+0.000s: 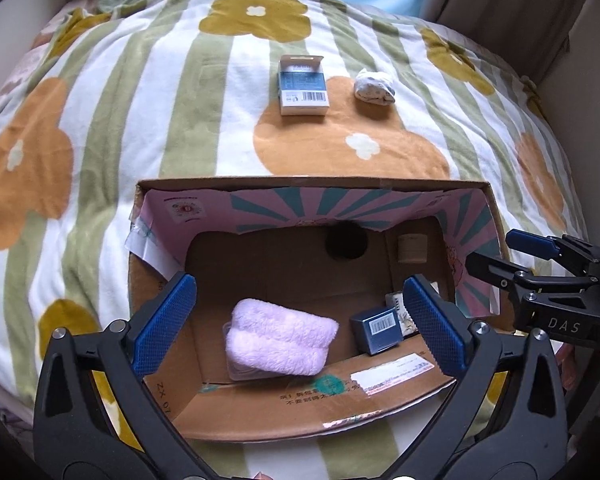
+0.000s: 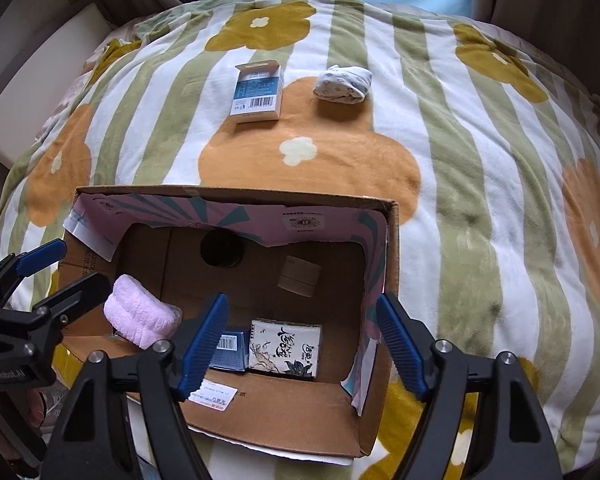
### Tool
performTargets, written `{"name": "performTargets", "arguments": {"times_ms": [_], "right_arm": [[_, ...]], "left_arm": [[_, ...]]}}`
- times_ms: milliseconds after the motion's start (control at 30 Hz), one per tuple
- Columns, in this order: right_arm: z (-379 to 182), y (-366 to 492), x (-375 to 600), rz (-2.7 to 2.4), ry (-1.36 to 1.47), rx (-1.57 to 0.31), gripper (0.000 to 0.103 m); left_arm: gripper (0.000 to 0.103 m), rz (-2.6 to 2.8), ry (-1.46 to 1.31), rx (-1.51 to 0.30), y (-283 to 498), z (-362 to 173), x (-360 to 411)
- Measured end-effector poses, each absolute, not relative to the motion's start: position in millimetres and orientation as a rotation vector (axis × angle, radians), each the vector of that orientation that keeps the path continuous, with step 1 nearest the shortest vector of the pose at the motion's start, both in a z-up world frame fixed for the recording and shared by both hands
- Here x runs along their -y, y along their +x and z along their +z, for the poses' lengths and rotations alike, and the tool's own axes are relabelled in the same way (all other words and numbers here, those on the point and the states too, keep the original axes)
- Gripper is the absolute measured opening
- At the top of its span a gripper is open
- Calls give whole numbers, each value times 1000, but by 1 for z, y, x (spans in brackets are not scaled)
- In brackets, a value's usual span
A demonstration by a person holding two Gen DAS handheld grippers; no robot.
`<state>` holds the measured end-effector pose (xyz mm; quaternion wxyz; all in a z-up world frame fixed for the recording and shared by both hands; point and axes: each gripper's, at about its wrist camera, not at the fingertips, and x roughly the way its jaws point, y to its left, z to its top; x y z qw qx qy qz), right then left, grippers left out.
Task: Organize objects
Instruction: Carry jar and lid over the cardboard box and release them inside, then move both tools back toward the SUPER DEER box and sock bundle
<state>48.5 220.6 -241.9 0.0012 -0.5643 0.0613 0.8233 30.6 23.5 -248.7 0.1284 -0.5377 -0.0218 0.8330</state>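
An open brown cardboard box [image 1: 380, 394] with pink and teal printed inner flaps sits on a bed covered by a green-and-white striped fleece blanket [image 1: 140, 120] patterned with orange and mustard flowers. Both grippers hover above the near edge of the box. The left gripper [image 1: 296, 324] has its blue-padded fingers [image 1: 164, 320] spread wide apart with nothing between them, and the right gripper [image 2: 300, 344] likewise holds its fingers [image 2: 400, 344] well apart and empty. Inside the box, a folded fluffy lilac-pink towel [image 1: 280, 336] lies at the left of the floor. Just beside it to the right stands a small dark blue carton with a barcode label [image 1: 378, 330], and touching that on its right is a white packet printed with black calligraphy and leaves [image 2: 286, 348]. Further back in the box are a dark round object [image 2: 222, 254], too shadowed to identify, and a short pale cylindrical jar [image 2: 300, 276]. Beyond the box, on the blanket, a blue-and-white rectangular carton with a barcode [image 1: 303, 86] lies flat at the top edge of an orange flower, and near it to the right rests a balled white patterned sock [image 1: 374, 86], apart from the carton.
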Motion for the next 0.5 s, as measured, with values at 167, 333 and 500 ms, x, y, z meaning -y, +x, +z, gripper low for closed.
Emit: {"name": "performTargets", "arguments": {"times_ms": [167,333,500], "right_arm": [[-244,50,-221,2558,-1768,-199,72],[-244,48,-220,2550,-1768,-210,72],[-245,45,-217,2542,-1769,-224,72]], "left_arm": [[103,2408,-1566,77,30,-247,-18],[103,2390,-1557,128,29,-245,-13],[103,2378,-1551,121,25,-242,-13]]}}
